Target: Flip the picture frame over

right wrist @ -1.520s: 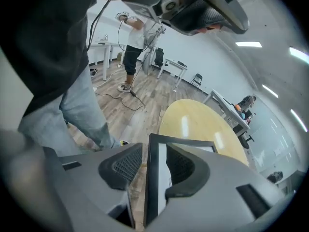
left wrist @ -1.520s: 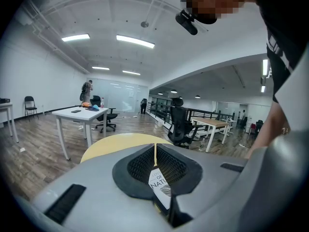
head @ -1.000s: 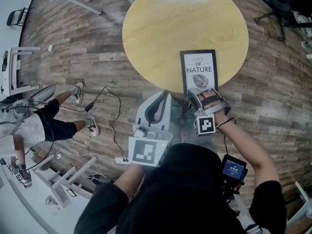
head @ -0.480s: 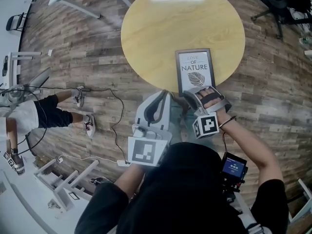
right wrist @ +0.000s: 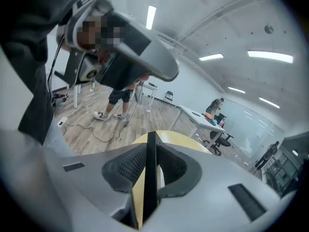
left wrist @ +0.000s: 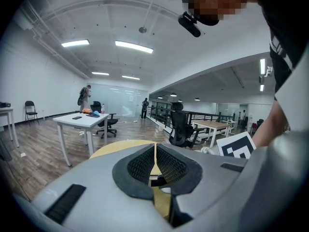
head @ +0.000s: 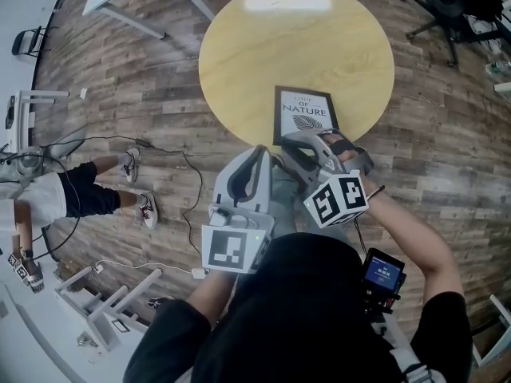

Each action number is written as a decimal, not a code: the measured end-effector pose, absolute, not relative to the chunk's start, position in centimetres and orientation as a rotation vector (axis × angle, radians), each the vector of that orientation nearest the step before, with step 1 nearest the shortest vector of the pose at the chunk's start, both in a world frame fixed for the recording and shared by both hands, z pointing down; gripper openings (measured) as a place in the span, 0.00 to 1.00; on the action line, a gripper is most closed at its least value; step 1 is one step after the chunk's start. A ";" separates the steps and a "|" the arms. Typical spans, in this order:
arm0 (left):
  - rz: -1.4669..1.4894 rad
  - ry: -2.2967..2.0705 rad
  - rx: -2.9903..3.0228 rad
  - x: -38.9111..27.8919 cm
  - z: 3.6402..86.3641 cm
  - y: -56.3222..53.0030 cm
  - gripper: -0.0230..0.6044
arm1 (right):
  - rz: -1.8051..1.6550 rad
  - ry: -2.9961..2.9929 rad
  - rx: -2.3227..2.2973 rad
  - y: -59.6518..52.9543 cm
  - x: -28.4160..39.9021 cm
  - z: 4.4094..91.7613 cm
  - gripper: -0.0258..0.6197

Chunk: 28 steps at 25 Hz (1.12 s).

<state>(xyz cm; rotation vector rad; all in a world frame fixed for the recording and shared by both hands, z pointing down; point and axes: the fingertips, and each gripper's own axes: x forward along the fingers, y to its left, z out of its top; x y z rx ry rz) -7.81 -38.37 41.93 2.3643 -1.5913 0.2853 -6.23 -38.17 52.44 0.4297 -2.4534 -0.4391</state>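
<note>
Inspection finds the picture frame [head: 303, 114] at the near edge of the round table [head: 263, 46], a little right of its middle, print side up with the leaf design showing. The right gripper [head: 307, 140] has it by the near rim: its jaws have just been closing, and the right gripper view shows the thin dark edge of the frame [right wrist: 150, 178] clamped between the two pads. The frame appears tilted, near rim raised and far rim low toward the tabletop; whether the far rim touches the wood cannot be confirmed. The left gripper [head: 257, 152] hangs just beside the table's near edge, its jaws together with nothing between them, well apart from the frame. Judgement: the flip is at its opening stage. To do it well, the hold on the narrow rim should be kept firm and square. The far rim should serve as the pivot on the table, and the wrist should roll smoothly so the frame turns over inward, not off the edge.
</note>
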 end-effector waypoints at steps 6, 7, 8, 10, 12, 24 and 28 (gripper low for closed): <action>0.237 -1.632 2.419 -8.8 40.2 -39.5 0.09 | 0.038 -2.748 0.688 -42.0 -5.0 46.2 0.17; 0.238 -1.630 2.420 -8.8 40.1 -39.7 0.09 | 0.181 -2.782 0.753 -43.0 -4.2 45.5 0.17; 0.239 -1.627 2.422 -8.8 40.0 -39.9 0.09 | 0.326 -2.797 0.822 -44.1 -3.2 45.2 0.17; 0.239 -1.616 2.426 -8.7 39.9 -40.1 0.09 | 0.552 -2.784 0.961 -46.1 -1.1 45.4 0.17; 0.238 -1.603 2.435 -8.3 39.9 -40.2 0.09 | 0.679 -2.748 1.082 -47.4 1.1 46.2 0.17; 0.251 -1.553 2.467 -6.9 39.9 -41.0 0.09 | 1.048 -2.372 1.460 -48.6 10.5 54.7 0.17; 0.257 -1.536 2.476 -6.4 40.1 -40.9 0.09 | 1.095 -2.265 1.447 -46.8 11.3 58.9 0.17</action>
